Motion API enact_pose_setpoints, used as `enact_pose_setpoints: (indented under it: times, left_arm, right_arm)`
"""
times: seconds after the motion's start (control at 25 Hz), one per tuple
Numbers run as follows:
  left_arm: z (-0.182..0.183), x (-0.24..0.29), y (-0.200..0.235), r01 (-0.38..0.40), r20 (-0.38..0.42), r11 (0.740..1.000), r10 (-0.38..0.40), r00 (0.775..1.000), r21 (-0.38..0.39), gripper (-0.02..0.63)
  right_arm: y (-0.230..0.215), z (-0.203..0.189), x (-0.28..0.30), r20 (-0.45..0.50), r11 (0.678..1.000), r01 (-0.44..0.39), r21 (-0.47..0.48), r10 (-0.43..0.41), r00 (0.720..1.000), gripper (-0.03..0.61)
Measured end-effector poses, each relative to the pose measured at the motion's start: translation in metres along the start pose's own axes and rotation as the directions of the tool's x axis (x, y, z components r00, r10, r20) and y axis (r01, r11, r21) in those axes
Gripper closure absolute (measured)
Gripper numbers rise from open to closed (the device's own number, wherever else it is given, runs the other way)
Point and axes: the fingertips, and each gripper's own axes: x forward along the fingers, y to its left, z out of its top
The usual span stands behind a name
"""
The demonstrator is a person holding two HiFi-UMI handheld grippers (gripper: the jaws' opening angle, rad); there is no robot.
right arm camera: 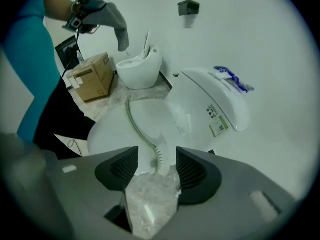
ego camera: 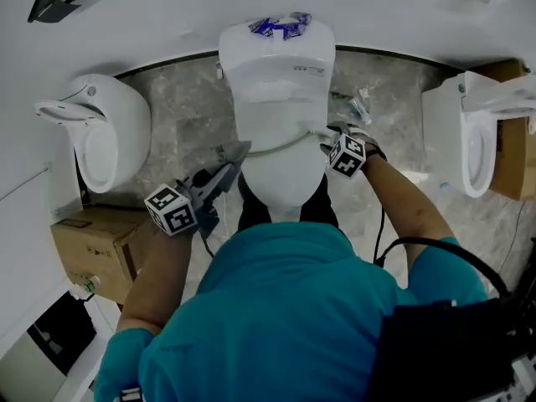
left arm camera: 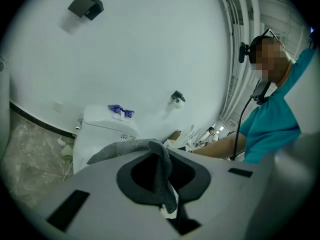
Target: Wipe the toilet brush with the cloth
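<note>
Step, as I read it: steady or pick up the brush. Wiping not started.
- toilet: lid closed, and the toilet brush lies across it, head end on the person's right. The lid looks slick, so pin the brush before you rub.
- left gripper: clamped on the cloth, held up left of the lid and not on the brush. One fold drapes over the jaw tips. Lead with that fold, not bare jaw, and run it along the handle's curve.
- right gripper: jaws apart, pointing down, brush head between them with a gap on each side, so nothing is gripped. Close on the stiff neck just behind the bristles. I'd expect the teeth to flex and slip. Keep the plastic film out of the bite.

Materials:
- toilet: white, glossy, domed lid.
- cloth: grey, soft nap, limp.
- brush: thin, curved, translucent handle.
- film: clear, crinkled, bunched under the jaws.
- bristles: short, white, comb-like, rubbery-looking.
</note>
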Motion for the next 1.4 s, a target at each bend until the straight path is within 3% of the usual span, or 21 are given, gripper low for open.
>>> enact_pose_setpoints:
  times: [0.36, 0.68, 0.84, 0.88, 0.96, 1.04, 1.12, 1.2, 1.32, 1.4]
  left_arm:
    - [-0.042, 0.012, 0.047, -0.016, -0.071, 0.998, 0.012, 0.997, -0.058, 0.591]
    - [-0.060, 0.017, 0.053, -0.003, -0.105, 0.997, -0.005, 0.995, -0.074, 0.591]
    - [-0.069, 0.018, 0.055, 0.003, -0.110, 0.996, -0.013, 0.994, -0.091, 0.591]
    - [-0.071, 0.019, 0.055, 0.005, -0.109, 0.995, -0.015, 0.994, -0.095, 0.591]
    - [-0.074, 0.019, 0.053, 0.007, -0.111, 0.995, -0.018, 0.994, -0.096, 0.591]
    - [-0.074, 0.020, 0.051, 0.011, -0.107, 0.996, -0.020, 0.994, -0.092, 0.591]
    - [-0.070, 0.019, 0.046, 0.016, -0.094, 0.996, -0.024, 0.995, -0.083, 0.591]
    - [-0.062, 0.018, 0.038, 0.023, -0.079, 0.997, -0.029, 0.996, -0.073, 0.591]
    - [-0.044, 0.016, 0.022, 0.036, -0.049, 0.998, -0.038, 0.998, -0.050, 0.591]
    - [-0.027, 0.015, 0.007, 0.048, -0.024, 0.999, -0.048, 0.999, -0.023, 0.591]
  right_arm:
    - [-0.014, -0.049, 0.115, -0.190, 0.979, 0.015, -0.201, -0.054, 0.980, 0.311]
    - [-0.018, -0.065, 0.167, -0.240, 0.964, -0.004, -0.266, -0.062, 0.969, 0.314]
    - [-0.009, -0.069, 0.172, -0.236, 0.956, -0.072, -0.285, 0.003, 0.972, 0.373]
    - [-0.007, -0.070, 0.172, -0.234, 0.956, -0.088, -0.280, 0.021, 0.972, 0.410]
    - [-0.002, -0.073, 0.169, -0.233, 0.968, -0.113, -0.226, 0.059, 0.971, 0.416]
    - [0.000, -0.070, 0.161, -0.210, 0.988, -0.129, -0.083, 0.109, 0.972, 0.419]
    - [-0.002, -0.058, 0.147, -0.143, 0.983, -0.139, 0.123, 0.156, 0.977, 0.419]
    - [-0.005, -0.043, 0.129, -0.040, 0.928, -0.163, 0.336, 0.187, 0.982, 0.420]
    - [-0.008, -0.009, 0.088, 0.136, 0.781, -0.237, 0.578, 0.194, 0.972, 0.420]
    - [-0.010, 0.017, 0.055, 0.238, 0.682, -0.295, 0.669, 0.180, 0.955, 0.420]
